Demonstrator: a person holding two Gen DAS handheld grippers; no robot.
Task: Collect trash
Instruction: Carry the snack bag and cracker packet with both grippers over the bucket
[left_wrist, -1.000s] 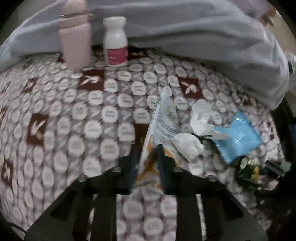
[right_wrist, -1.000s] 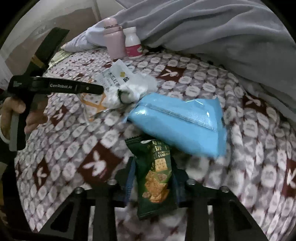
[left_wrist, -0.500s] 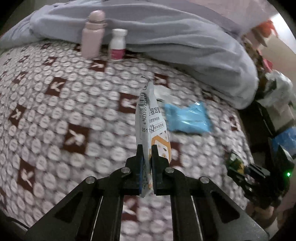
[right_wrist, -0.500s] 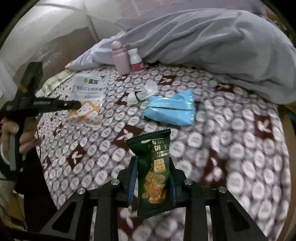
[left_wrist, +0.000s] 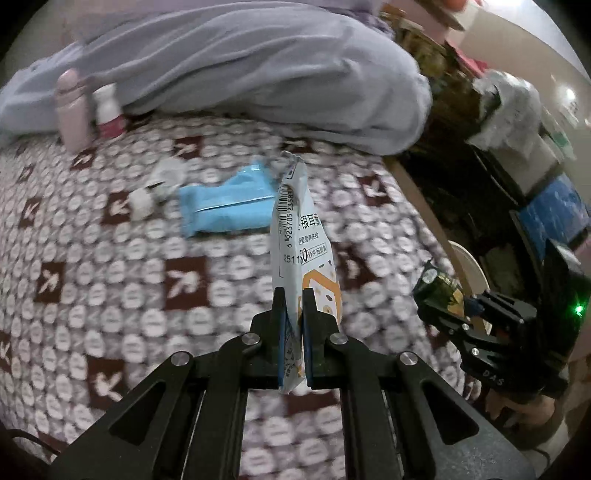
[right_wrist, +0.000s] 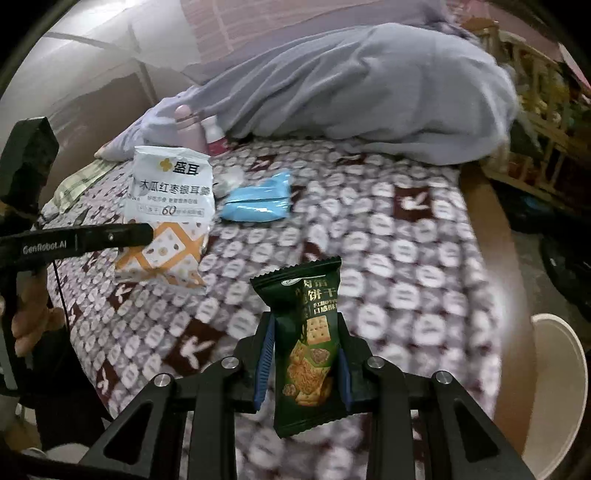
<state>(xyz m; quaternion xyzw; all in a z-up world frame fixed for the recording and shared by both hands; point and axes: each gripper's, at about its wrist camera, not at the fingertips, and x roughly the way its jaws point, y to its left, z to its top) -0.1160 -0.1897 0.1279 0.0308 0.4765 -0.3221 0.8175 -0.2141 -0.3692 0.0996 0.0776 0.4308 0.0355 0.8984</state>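
The left gripper (left_wrist: 293, 317) pinches a white-and-orange foil snack pouch (left_wrist: 301, 240) edge-on, held in the air above the brown-and-white patterned bedspread (left_wrist: 110, 258). The right gripper (right_wrist: 304, 354) clamps a dark green cracker packet (right_wrist: 308, 343) upright, also above the bedspread. A light blue plastic pack (left_wrist: 225, 206) and crumpled white tissue (left_wrist: 155, 188) lie on the bedspread, touching.
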